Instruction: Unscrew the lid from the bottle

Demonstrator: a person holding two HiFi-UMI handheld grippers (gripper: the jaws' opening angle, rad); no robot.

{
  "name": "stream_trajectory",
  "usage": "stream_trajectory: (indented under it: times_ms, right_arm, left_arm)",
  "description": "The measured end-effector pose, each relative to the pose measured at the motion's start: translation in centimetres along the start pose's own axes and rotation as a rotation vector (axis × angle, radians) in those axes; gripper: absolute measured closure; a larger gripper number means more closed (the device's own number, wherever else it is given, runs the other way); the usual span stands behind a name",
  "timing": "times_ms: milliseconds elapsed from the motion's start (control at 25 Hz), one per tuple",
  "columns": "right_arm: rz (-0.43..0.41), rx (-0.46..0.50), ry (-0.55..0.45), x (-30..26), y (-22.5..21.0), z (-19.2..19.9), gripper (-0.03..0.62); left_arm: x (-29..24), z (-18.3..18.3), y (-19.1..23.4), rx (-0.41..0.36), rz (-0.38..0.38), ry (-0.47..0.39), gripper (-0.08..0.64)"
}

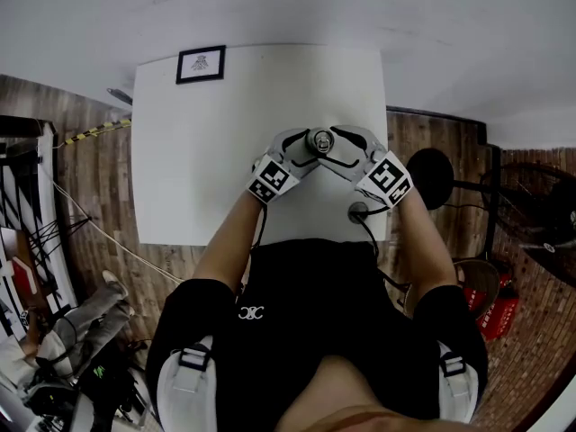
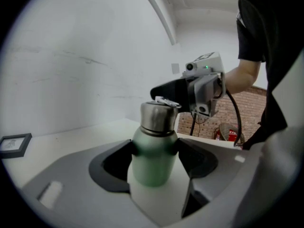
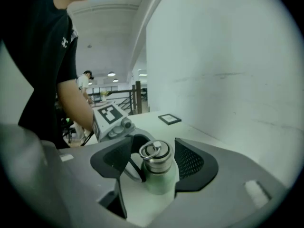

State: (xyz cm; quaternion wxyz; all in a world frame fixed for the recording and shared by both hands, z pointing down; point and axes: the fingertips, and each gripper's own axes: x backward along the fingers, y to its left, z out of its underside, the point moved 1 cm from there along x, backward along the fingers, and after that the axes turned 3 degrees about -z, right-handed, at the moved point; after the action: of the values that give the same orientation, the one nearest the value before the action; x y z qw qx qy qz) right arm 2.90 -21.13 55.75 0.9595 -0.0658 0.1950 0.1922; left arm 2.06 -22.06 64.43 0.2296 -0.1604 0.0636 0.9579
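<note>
A pale green bottle (image 2: 153,160) with a steel lid (image 2: 159,116) stands upright on the white table (image 1: 207,151). My left gripper (image 2: 154,158) is shut on the green body, with both pads pressed against its sides. From the other side my right gripper (image 3: 153,156) brackets the lid (image 3: 155,156), which has a ring on top. Its right pad (image 3: 187,163) sits against the lid, while a small gap shows at the left pad. In the head view both grippers (image 1: 290,154) (image 1: 353,154) meet at the bottle (image 1: 319,141), near the table's right front.
A small black-framed picture (image 1: 201,64) lies at the table's far left corner. A cable runs from the right gripper over the table's near edge (image 1: 358,212). Wooden flooring, a black stool (image 1: 430,176) and red items (image 1: 490,306) lie to the right of the table.
</note>
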Motion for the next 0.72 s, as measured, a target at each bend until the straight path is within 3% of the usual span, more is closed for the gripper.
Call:
stream_trajectory:
  times_ms: [120,200,480,560,720]
  right_arm:
    - [0.176,-0.142,-0.160,1.5,-0.2,-1.7,0.332]
    - [0.325,-0.201,-0.213,1.7,-0.5,-1.8,0.333]
    - [0.668,-0.230,-0.145,0.2,-1.2,-0.3,0.333]
    - [0.720,-0.207,-0.111,-0.1,-1.8,0.2,0.333]
    - [0.704,-0.215,-0.101,-1.0,-1.7,0.2,0.333]
  left_arm:
    - [-0.1,0.0,0.0,0.000,-0.003,0.003,0.201]
    - [-0.2,0.2,0.1,0.002,-0.005,0.005,0.201]
    - [-0.2,0.5,0.5,0.006,-0.011,0.011,0.201]
    - [-0.2,0.6,0.6,0.009,-0.013,0.012,0.200]
    - [-0.2,0.6,0.4,0.008,-0.015,0.016,0.201]
